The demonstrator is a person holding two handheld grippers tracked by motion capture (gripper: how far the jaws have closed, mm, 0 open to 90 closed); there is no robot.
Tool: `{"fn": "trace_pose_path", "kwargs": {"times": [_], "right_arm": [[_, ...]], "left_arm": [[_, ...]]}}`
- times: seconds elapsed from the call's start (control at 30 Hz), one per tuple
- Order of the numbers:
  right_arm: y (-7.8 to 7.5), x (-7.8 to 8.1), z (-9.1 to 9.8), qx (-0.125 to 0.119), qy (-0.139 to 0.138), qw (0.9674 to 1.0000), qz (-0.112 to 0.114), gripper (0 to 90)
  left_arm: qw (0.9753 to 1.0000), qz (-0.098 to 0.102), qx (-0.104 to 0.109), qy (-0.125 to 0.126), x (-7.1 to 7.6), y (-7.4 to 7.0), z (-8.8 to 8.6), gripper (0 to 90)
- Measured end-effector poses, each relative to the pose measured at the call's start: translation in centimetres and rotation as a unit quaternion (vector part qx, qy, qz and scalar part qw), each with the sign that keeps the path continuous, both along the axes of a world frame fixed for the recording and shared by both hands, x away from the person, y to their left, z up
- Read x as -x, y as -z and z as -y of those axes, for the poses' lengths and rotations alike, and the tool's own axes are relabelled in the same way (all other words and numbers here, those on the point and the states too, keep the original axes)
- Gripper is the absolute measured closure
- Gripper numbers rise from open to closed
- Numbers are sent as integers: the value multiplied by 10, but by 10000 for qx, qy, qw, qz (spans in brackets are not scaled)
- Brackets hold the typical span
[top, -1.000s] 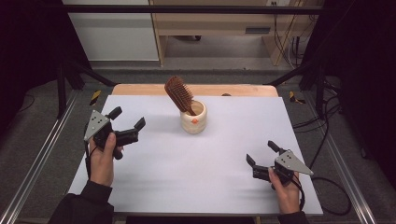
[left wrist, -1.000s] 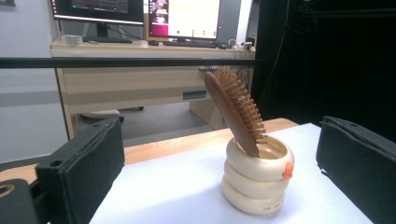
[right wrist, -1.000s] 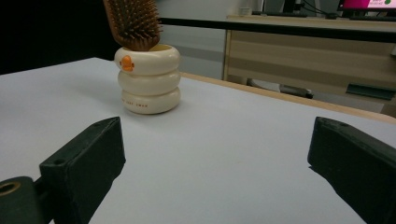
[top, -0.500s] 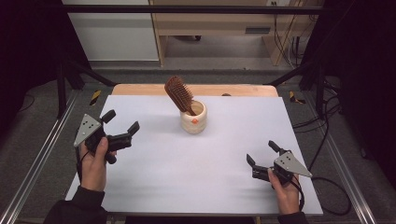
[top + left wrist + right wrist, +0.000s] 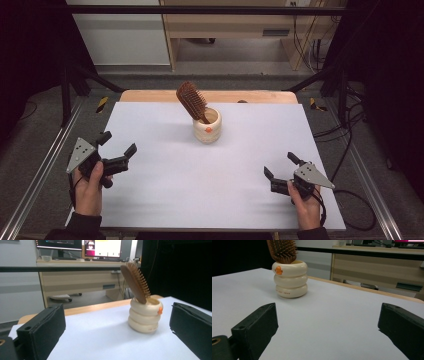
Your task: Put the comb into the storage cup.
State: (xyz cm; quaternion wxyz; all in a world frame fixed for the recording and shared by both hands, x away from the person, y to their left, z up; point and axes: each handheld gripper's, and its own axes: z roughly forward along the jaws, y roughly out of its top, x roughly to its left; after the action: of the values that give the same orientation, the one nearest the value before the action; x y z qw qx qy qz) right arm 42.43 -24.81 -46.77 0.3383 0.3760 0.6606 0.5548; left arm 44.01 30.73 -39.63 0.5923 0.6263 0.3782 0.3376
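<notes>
Grippers are held low at the near edge of the table: the left gripper (image 5: 117,150) and the right gripper (image 5: 280,169), each with jaws spread wide and nothing between them. Both are well apart from the work.

Further in, at the middle of the white sheet (image 5: 165,185), a cream cup (image 5: 207,127) of stacked rings is stood upright, with a small orange mark on its side. A wooden brush (image 5: 192,101) is lodged in it handle-down, head tilted to the left above the rim.

Brush is judged light, stiff and not fragile; the bristle face would give a poor seat for the pads. A hold across the smooth back and edges of the head, or low at the neck just above the rim, is advised. Cup is judged light enough to tip or be dragged if the brush is pulled at a slant, so steadying it may be needed.

Sheet is flat, matte and bare. Beyond the table edge a desk (image 5: 75,275) with monitors (image 5: 102,247) is seen.
</notes>
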Motion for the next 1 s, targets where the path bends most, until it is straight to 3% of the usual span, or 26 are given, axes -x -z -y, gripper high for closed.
{"fn": "trace_pose_path", "kwargs": {"times": [0.37,0.73,1.0], "right_arm": [[1,0,-2,17,-69,10000,-17,31],[1,0,-2,21,-115,9999,-22,31],[2,-1,-4,29,-159,9999,-44,31]], "left_arm": [[9999,-43,-98,79,15,13,-2,3],[9996,-101,124,242,21,33,5,3],[9994,-184,56,282,22,44,9,3]]}}
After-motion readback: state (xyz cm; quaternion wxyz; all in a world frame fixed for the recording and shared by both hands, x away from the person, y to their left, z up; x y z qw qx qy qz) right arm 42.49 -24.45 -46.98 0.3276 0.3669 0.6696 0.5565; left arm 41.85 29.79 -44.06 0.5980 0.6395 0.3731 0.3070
